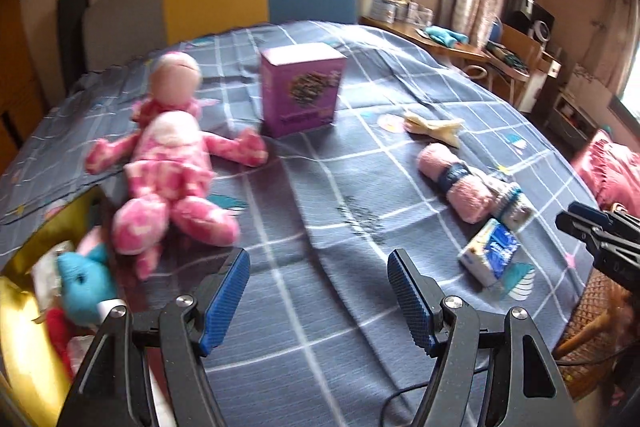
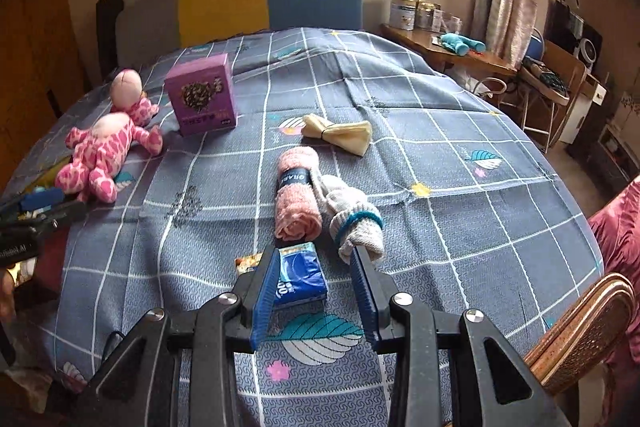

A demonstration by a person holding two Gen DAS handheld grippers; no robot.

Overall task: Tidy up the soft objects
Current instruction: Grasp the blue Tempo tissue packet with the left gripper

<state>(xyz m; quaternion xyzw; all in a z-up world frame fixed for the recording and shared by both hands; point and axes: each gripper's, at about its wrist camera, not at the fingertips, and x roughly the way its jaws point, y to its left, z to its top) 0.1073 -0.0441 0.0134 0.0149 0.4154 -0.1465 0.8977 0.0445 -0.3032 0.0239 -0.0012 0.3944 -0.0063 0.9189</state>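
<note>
Most of the tidying is left to do, as far as you can see. Your left tool (image 1: 318, 297) is wide open and holds nothing; only bed cover shows between its pads. Your right tool (image 2: 316, 297) is partly open and grips nothing. The blue tissue pack (image 2: 298, 275) lies just in front of it, partly behind its left pad. I cannot tell if the pad touches it.

On the bed (image 2: 460, 155) the soft things lie loose:
- One pink spotted doll (image 1: 168, 163), ahead of your left tool and to its left.
- One rolled pink towel (image 2: 297, 199), just past the tissue pack.
- One rolled white sock with a teal band (image 2: 356, 223), touching the towel, just ahead of your right tool's right pad.
- One cream bow (image 2: 338, 135), farther ahead.
- One purple box (image 2: 202, 93), far ahead and to the left. It looks hard, not soft.

Beside your left tool, low on its left, a yellow bin (image 1: 24, 343) seems to hold toys already: one blue plush (image 1: 86, 283) and something red I cannot make out. So maybe a start is made, and about five soft things wait on the bed.
</note>
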